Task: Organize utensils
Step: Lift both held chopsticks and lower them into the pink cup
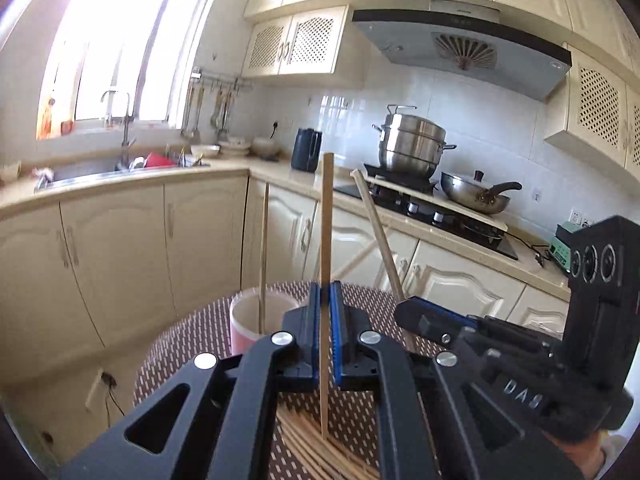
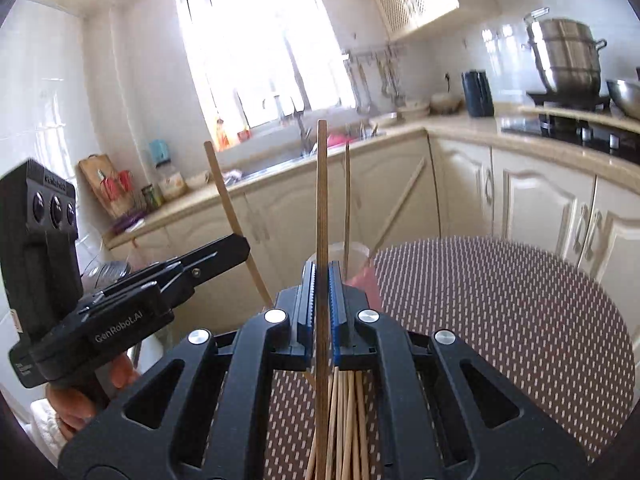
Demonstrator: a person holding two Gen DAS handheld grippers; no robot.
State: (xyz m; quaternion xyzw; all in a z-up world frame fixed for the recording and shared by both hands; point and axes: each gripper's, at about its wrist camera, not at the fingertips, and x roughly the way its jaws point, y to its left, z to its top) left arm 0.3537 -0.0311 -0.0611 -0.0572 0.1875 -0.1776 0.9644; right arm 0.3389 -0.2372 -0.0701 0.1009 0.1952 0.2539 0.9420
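Claws clamped tight, left claw [image 1: 325, 300] and right claw [image 2: 322, 280] each on one chopstick [image 1: 327, 216].

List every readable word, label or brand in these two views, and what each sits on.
"GenRobot.AI": side of the left claw body, right wrist view.
"DAS": body of the right claw, left wrist view; possibly cut off.
Range hood front marking: too small to read.
Small print atop the left claw's camera block: blurred.
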